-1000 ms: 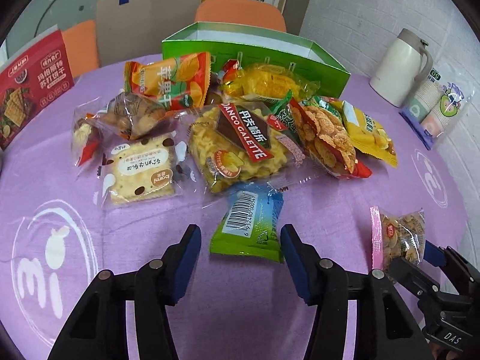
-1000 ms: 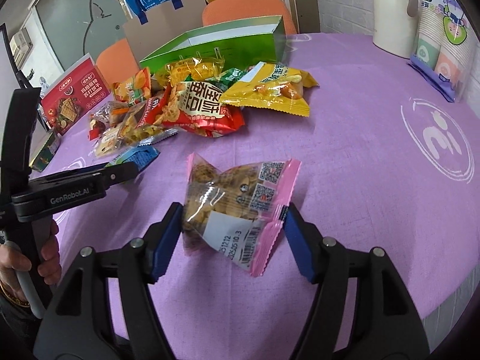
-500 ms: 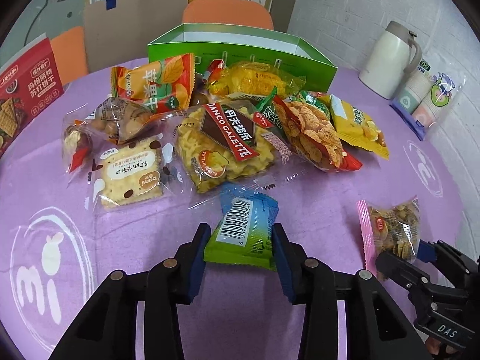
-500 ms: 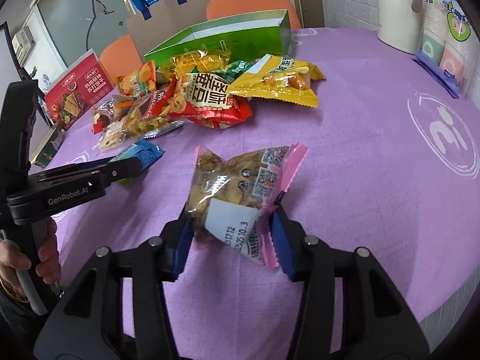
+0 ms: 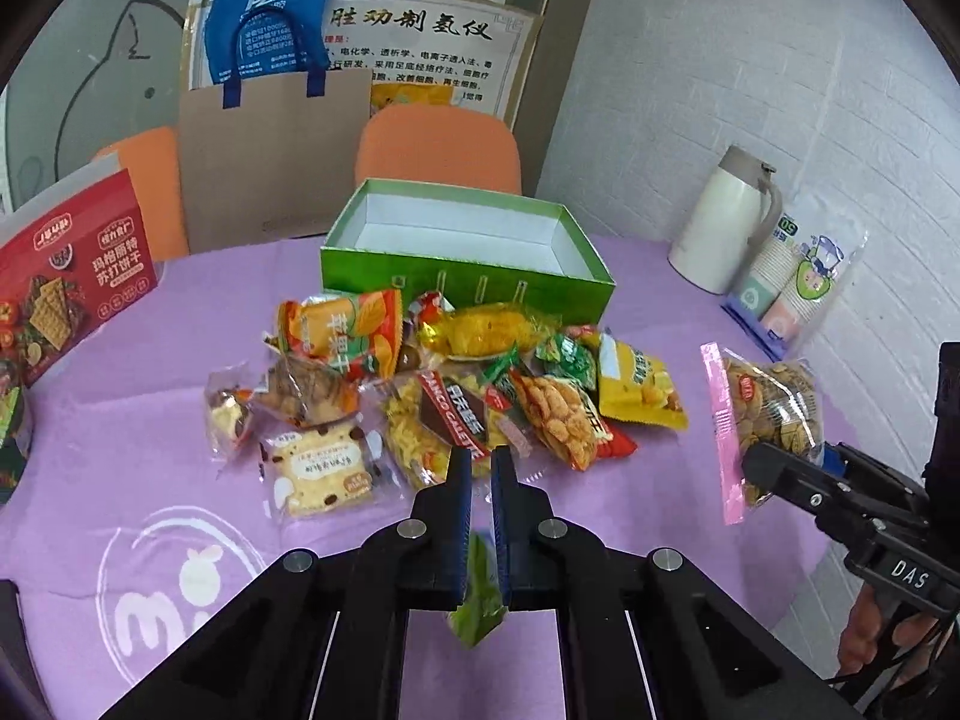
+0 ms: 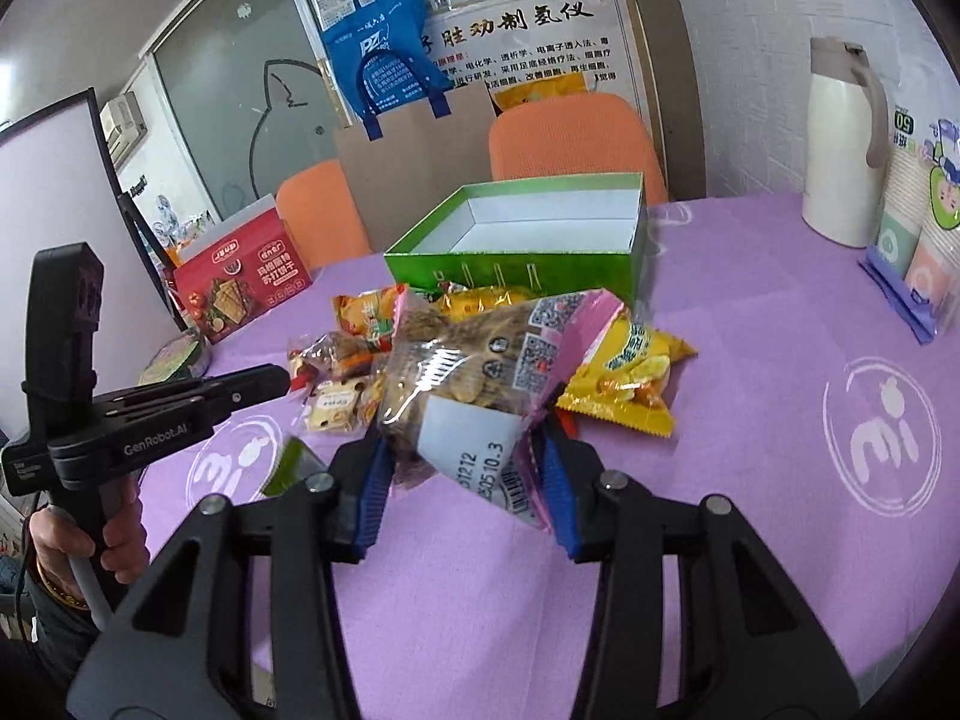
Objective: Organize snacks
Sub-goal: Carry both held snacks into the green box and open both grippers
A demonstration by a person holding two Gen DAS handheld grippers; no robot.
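We've got both grippers loaded and off the table: left gripper (image 5: 481,465) pinched on the green packet (image 5: 477,597), right gripper (image 6: 465,483) clamping the pink-edged snack bag (image 6: 474,372); green box (image 5: 468,276) sits dead ahead beyond the snack pile (image 5: 456,384), right slightly nearer.

Black claws (image 5: 481,468); blue ribbed pads (image 6: 373,495)

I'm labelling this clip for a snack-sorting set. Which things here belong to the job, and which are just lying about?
Belongs to the job:
- green packet in the left gripper
- pink-edged packet in the right gripper
- snack pile
- open green box

Just lying about:
- white jug
- paper cups
- red cracker box
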